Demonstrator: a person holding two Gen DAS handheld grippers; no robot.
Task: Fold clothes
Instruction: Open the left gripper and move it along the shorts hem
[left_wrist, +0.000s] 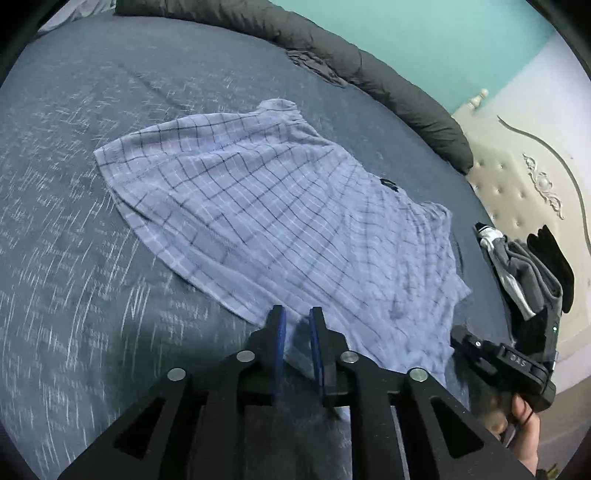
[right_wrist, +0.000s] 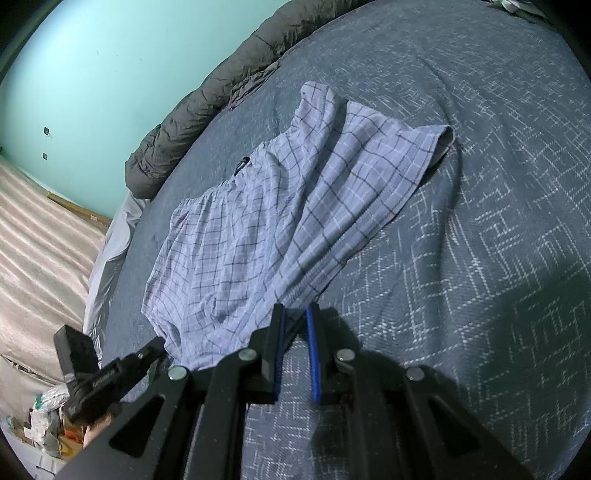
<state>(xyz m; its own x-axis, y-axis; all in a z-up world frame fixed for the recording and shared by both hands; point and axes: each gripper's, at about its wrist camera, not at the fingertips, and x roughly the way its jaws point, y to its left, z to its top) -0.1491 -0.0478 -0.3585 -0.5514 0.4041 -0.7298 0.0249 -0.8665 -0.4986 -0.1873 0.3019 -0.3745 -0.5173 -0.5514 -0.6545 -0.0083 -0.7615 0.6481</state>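
Shorts (left_wrist: 280, 206) in pale blue check lie spread on the dark blue bedspread (left_wrist: 74, 221), near the middle of the bed, with their nearest hem right at the tips of both grippers. One leg is thrown over the other in the right wrist view, so a long ridge of cloth runs away from the camera; the garment looks only partly flattened, which is probably why both tools sit at the same near edge.

The left gripper (left_wrist: 297, 317) has its blue-padded fingers a little apart, and from its own camera I cannot tell whether any cloth sits between them. The right gripper (right_wrist: 297, 314) also shows a gap between its fingers, with the gathered hem reaching into or just under that gap (the cloth bunches towards it, which suggests a pinch, but the contact itself is hidden). In the left wrist view the right tool appears at the lower right, held in a hand (left_wrist: 524, 417), its tip at the shorts' corner.

A small stack of dark folded clothes (left_wrist: 532, 269) sits beside the shorts towards the cream headboard (left_wrist: 524, 192), presumably where finished items go. A grey duvet (left_wrist: 369, 70) is rolled along the far edge, leaving the working area open.
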